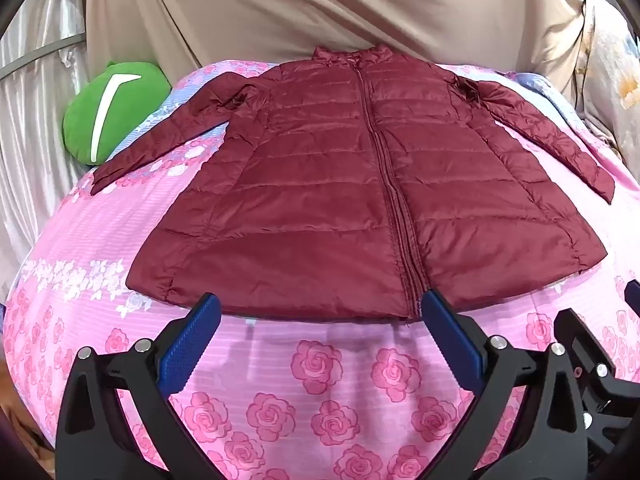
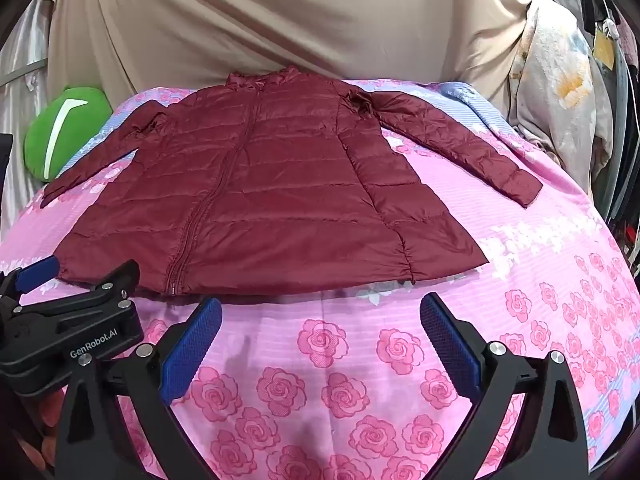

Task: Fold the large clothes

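A dark red quilted jacket (image 1: 340, 200) (image 2: 260, 200) lies flat, front up and zipped, on a pink rose-print bedsheet (image 1: 320, 380) (image 2: 320, 380). Both sleeves spread outward, the collar points away from me. My left gripper (image 1: 320, 308) hovers open just before the hem, near the zip's lower end, with nothing between its blue pads (image 1: 188, 344). My right gripper (image 2: 320, 308) is also open and holds nothing, a short way in front of the hem's right half. The left gripper (image 2: 56, 304) shows at the left edge of the right wrist view.
A green plush cushion (image 1: 112, 112) (image 2: 64, 132) rests at the bed's far left by the left sleeve. A beige curtain (image 1: 320, 8) hangs behind the bed. Floral bedding (image 2: 560, 92) is piled at the far right, and silver-grey drapery (image 1: 28, 120) hangs at the left.
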Motion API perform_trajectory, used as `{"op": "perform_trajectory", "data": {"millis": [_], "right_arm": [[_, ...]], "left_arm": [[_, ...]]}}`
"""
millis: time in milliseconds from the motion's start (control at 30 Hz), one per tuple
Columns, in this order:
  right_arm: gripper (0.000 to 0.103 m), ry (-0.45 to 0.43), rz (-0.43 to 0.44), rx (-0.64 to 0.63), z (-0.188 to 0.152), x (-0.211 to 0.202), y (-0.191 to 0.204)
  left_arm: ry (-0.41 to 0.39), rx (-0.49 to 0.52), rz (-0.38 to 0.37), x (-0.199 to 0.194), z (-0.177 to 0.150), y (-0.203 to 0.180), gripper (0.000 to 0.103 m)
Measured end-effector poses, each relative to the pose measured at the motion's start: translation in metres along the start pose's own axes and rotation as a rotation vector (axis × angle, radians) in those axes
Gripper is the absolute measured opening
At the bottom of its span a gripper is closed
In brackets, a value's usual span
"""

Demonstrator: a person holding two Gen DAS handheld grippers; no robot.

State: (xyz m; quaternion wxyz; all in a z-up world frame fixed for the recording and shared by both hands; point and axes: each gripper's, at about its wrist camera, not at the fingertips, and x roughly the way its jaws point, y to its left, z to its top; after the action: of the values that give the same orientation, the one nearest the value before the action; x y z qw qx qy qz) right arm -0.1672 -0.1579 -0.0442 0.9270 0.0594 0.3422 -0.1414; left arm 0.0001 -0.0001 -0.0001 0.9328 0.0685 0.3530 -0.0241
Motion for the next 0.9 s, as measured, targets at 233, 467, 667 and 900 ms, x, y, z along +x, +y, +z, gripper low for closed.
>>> {"op": "perform_trajectory", "data": {"millis": [233,467,667,900], "right_arm": [[0.098,0.010,0.008,0.000,0.001,-0.002,0.000],[0.098,0.015,0.004,-0.001,-0.001,0.003,0.002],[0.098,0.015,0.003,-0.003,-0.001,0.005,0.002],[0.098,0.016,0.004,-0.001,-0.002,0.005,0.002]], "left_arm": [[-0.006,-0.002,0.007,0.002,-0.009,-0.003,0.098],[0.003,-0.007,0.005,0.006,-0.009,-0.004,0.098],[0.006,-0.002,0.005,0.006,-0.006,0.002,0.098],[0.010,-0.004,0.014,0.006,-0.006,0.002,0.098]]}}
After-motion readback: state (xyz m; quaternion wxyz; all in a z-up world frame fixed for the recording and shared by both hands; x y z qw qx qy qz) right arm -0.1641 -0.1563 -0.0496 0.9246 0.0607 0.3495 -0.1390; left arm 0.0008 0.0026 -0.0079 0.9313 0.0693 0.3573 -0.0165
